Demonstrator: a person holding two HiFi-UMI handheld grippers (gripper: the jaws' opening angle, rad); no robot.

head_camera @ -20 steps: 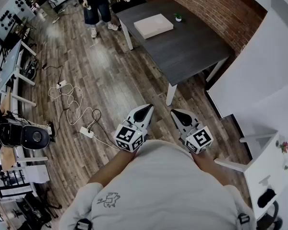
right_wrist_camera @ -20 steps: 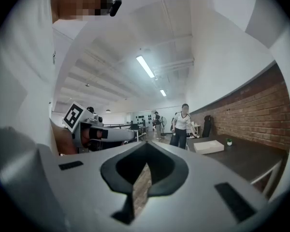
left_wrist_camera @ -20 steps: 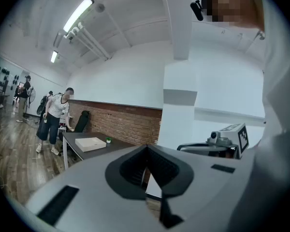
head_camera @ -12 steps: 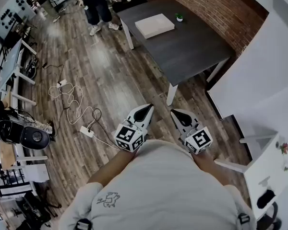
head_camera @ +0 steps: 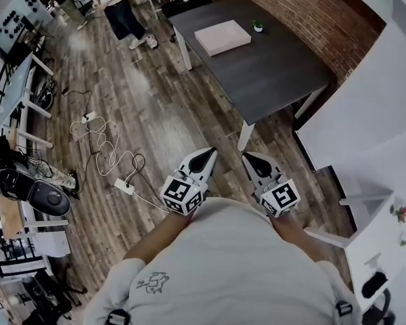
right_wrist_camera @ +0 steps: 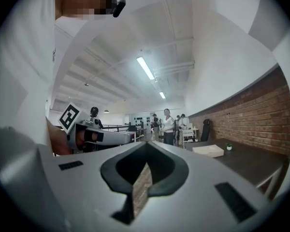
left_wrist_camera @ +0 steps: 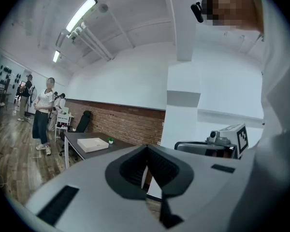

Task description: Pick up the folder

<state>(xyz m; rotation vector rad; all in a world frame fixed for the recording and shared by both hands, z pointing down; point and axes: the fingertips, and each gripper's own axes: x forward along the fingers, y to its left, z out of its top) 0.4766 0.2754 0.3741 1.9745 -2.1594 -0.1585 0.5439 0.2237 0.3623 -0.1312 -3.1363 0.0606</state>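
Note:
The folder [head_camera: 222, 36] is a flat pale rectangle lying on the far part of a dark grey table [head_camera: 271, 73]. It shows small in the left gripper view [left_wrist_camera: 92, 144] and in the right gripper view [right_wrist_camera: 208, 150]. My left gripper [head_camera: 208, 153] and right gripper [head_camera: 249, 157] are held side by side close to my chest, level, well short of the table. Both are shut, tips meeting, with nothing between them. Each gripper shows from the side in the other's view, the right gripper [left_wrist_camera: 183, 145] and the left gripper [right_wrist_camera: 130, 135].
A tiny potted plant [head_camera: 258, 26] stands by the folder. A person [head_camera: 122, 12] walks on the wood floor beyond the table's left end. Cables and a power strip [head_camera: 124, 186] lie on the floor to my left. A brick wall [head_camera: 304, 12] runs behind the table.
The person beyond the table has walked left. The table and folder sit slightly right in the head view. Both grippers have kept still.

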